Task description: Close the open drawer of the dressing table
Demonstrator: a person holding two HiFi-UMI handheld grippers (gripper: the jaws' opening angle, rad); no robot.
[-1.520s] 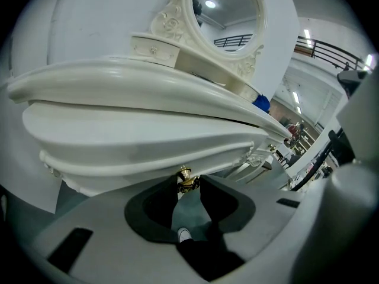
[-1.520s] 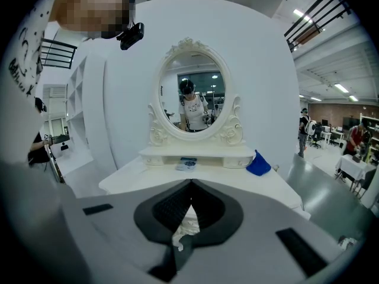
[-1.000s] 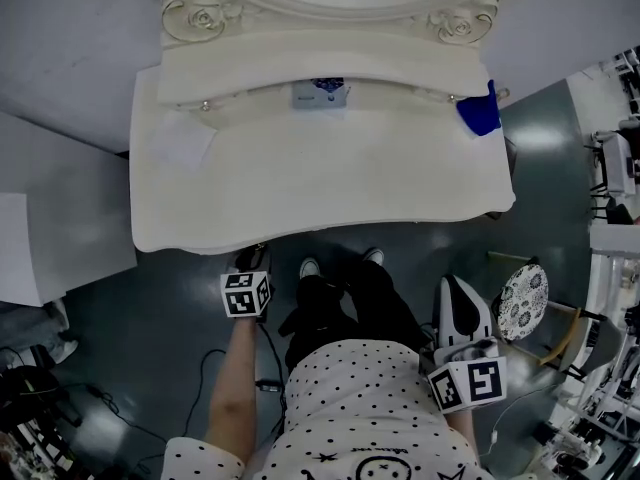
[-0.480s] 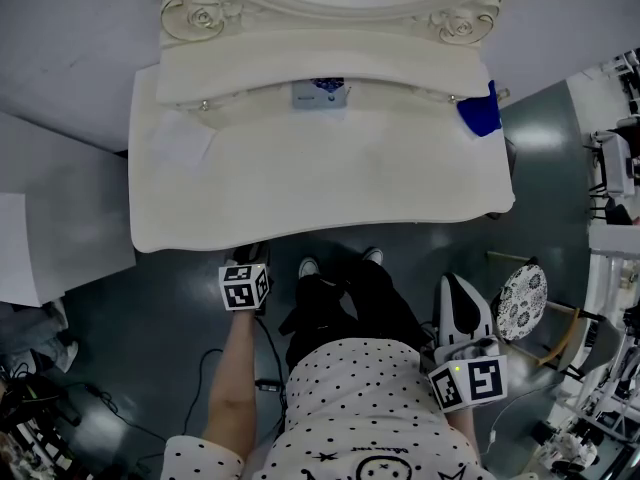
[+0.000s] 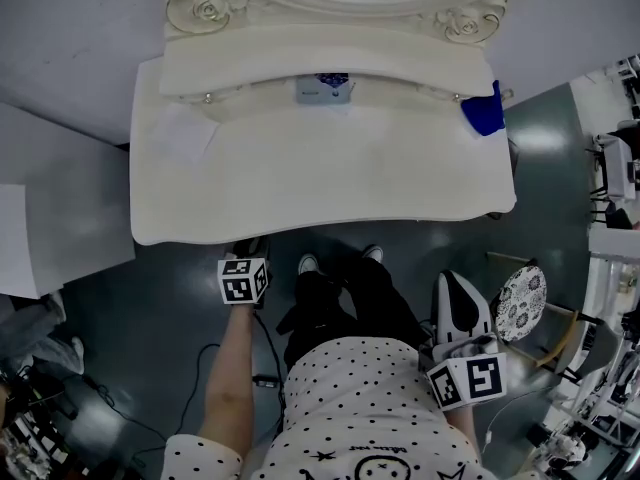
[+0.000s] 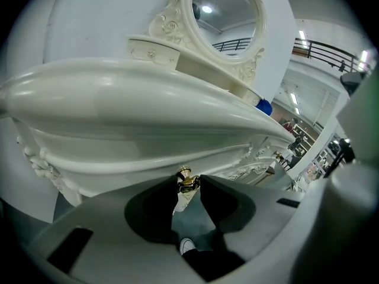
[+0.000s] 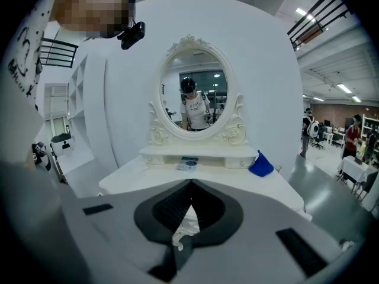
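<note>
The white dressing table fills the upper half of the head view. My left gripper reaches under its front edge, with only its marker cube and rear showing from above. In the left gripper view the left gripper is shut on a small gold drawer knob, which sits between the fingertips against the moulded drawer front. How far the drawer stands out is hidden by the tabletop. My right gripper hangs back beside the person's right side, well off the table. In its own view the right gripper is shut and empty.
A blue cloth lies at the table's back right. A small printed box sits under the mirror shelf and a white sheet at the left. A round patterned stool stands to the right. The person's shoes are below the table edge.
The left gripper has crept a little closer to the table's front edge. The right gripper has stayed where it was.
</note>
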